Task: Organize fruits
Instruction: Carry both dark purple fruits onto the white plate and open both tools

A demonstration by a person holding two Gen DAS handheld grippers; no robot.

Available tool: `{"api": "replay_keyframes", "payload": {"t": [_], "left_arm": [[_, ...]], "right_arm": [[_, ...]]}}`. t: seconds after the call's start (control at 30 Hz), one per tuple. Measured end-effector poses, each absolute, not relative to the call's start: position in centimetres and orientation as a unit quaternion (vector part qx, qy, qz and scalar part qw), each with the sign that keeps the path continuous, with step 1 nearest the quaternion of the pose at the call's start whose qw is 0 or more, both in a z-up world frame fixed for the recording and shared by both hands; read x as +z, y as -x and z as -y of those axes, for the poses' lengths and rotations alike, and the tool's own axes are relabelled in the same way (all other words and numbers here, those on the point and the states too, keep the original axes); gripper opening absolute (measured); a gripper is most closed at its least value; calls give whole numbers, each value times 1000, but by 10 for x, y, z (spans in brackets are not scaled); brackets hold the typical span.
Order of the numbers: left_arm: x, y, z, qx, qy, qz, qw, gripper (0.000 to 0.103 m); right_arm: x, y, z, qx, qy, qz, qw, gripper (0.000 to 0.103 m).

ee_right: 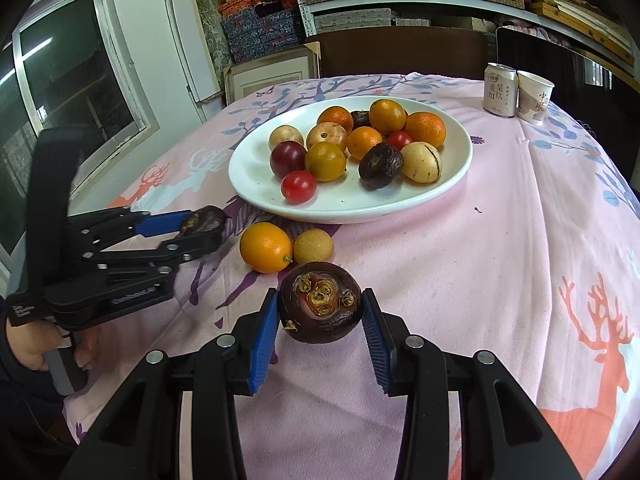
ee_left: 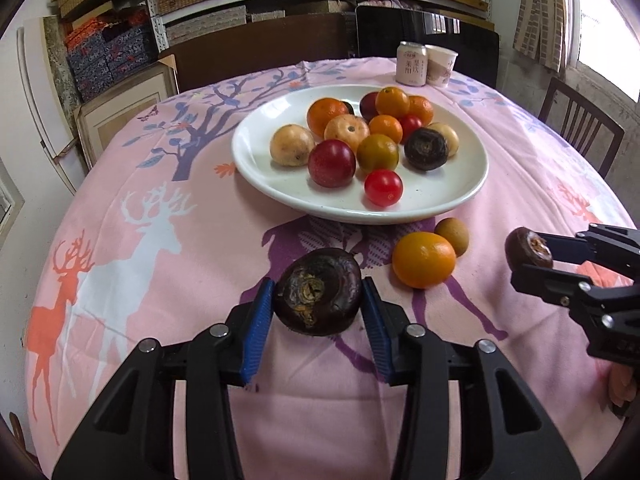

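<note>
Clutching dark fruits (ee_left: 318,298), both grippers (ee_left: 318,300) level.

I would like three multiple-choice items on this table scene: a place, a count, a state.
1. The white drink can stands: A) beside the white paper cup; B) on a chair; C) on the floor.
2. Loose fruits on the pink deer-print cloth, outside the white round plate: A) none; B) two; C) five.
3. The right tongs are: A) open, empty; B) shut on a dark brown round fruit; C) shut on a tomato.
Key: 1A, they stand side by side; 2B, an orange round fruit and a tan round fruit; 3B, both fingers press its sides.
</note>
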State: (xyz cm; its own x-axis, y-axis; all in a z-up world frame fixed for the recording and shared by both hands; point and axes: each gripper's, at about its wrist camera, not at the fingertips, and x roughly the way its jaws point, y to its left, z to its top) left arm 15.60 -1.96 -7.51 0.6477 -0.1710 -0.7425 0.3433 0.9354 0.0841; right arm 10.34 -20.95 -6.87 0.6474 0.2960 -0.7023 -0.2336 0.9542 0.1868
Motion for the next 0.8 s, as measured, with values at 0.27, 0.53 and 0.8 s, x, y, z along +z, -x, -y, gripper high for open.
{"api": "replay_keyframes", "payload": {"t": [0.27,0.53,0.8], "left_arm": [[-42,-124,-7,-147,-83,-357,919,43],[11,-139,6,-171,-74,-315,931,43],[-4,-244,52,-166,-68,-349,920,43]], "right_arm": [[-60,-90,217,142,-43,-386,910,42],[-1,-93,251,120,-38,-333,934,42],[15,-201,248,124,-28,-354,927,42]]}}
